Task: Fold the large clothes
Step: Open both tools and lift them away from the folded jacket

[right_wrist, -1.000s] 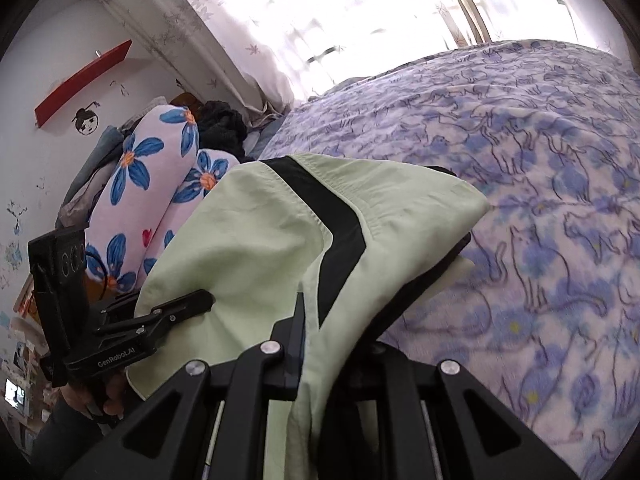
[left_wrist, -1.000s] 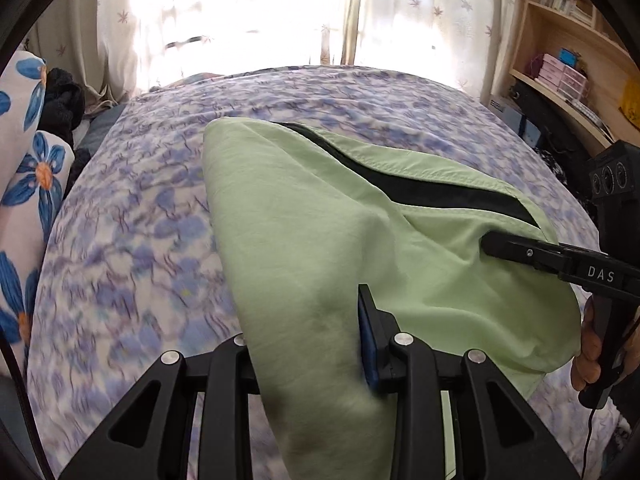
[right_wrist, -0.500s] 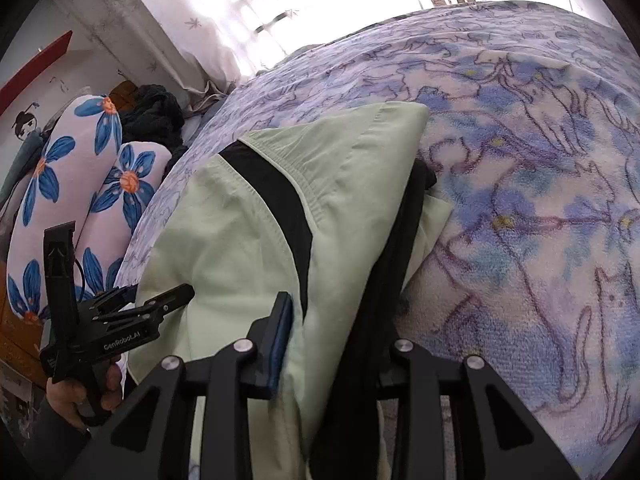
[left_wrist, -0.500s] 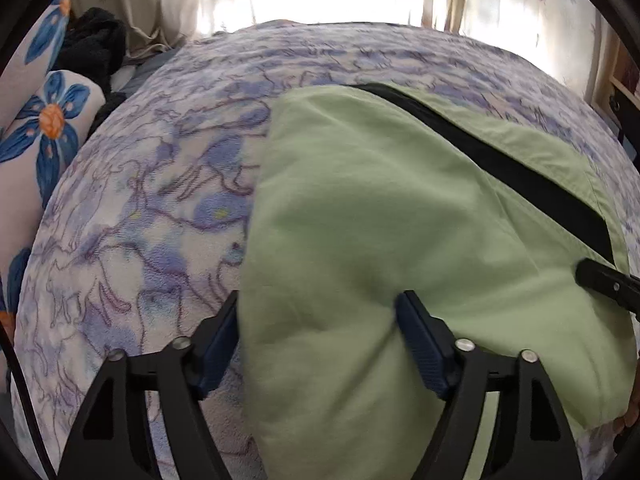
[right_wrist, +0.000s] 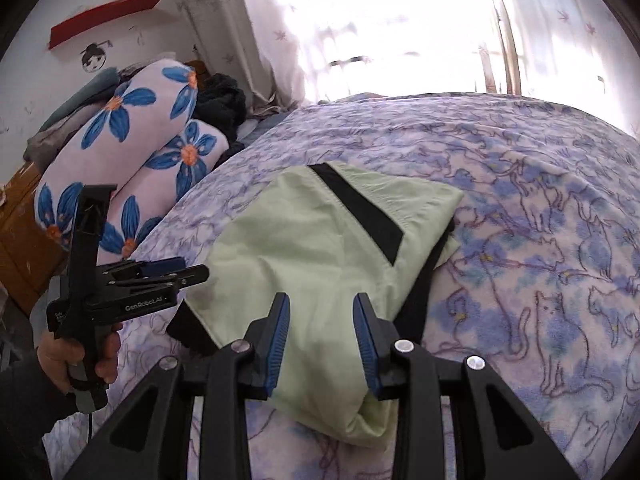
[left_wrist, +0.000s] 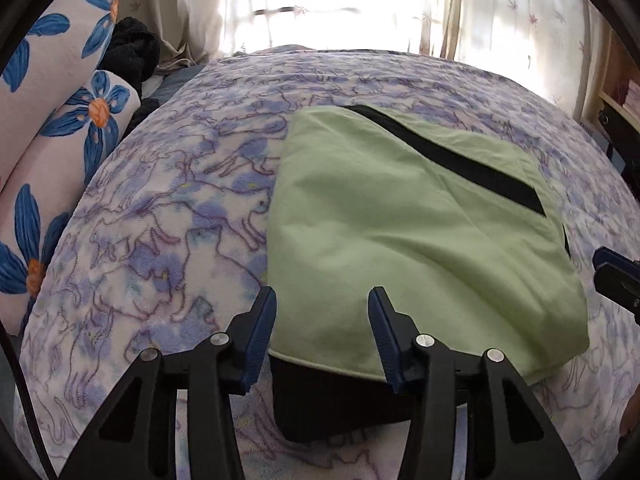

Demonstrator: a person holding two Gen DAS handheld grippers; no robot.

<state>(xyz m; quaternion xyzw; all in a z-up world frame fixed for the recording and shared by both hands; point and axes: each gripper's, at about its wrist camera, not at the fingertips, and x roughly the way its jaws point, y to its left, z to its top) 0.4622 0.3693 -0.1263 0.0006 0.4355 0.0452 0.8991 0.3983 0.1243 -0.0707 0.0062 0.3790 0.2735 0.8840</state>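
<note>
A folded green garment (left_wrist: 404, 236) is laid on the bed (left_wrist: 168, 216). Both the left gripper (left_wrist: 322, 326) and the right gripper (right_wrist: 320, 330) are held apart above its near edge, having just been closing. The loose top layer could be dragged open if snagged.

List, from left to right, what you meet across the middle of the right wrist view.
Left claw held in a hand → flowered pillows → folded green garment → cat-print blanket.
</note>
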